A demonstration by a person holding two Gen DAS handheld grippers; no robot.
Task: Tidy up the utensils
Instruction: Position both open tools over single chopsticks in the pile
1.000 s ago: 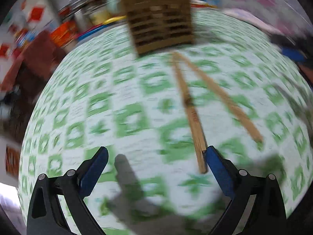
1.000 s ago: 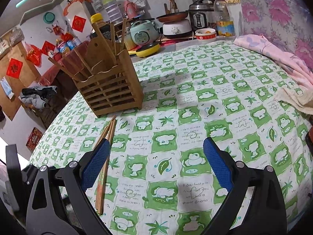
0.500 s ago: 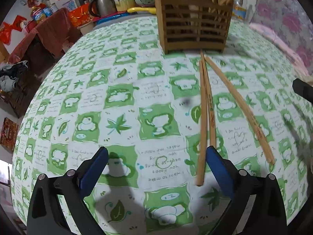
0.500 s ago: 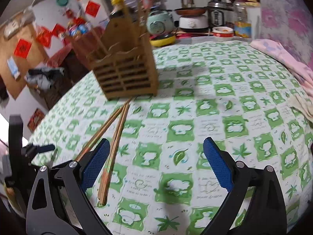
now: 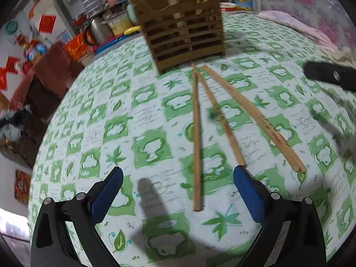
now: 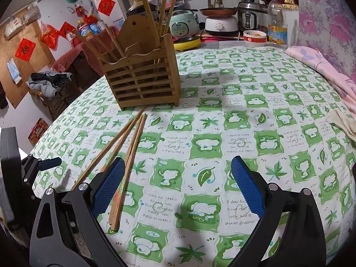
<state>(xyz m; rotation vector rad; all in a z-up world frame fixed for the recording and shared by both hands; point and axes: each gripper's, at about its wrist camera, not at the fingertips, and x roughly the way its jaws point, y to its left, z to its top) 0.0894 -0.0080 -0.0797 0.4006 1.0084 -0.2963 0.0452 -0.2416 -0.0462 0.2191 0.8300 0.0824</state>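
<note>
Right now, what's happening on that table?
A person is tidying chopsticks with two handheld grippers. Loose chopsticks lie on the green-patterned tablecloth in front of a wooden utensil holder that already has several sticks standing in it. The left gripper is open with one chopstick's near end between its fingers, not yet grasped. The right gripper is open and empty.

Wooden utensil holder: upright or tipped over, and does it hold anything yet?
Upright. The wooden utensil holder stands flat on the tablecloth, with several chopsticks sticking up out of it. More loose chopsticks lie on the cloth in front.
</note>
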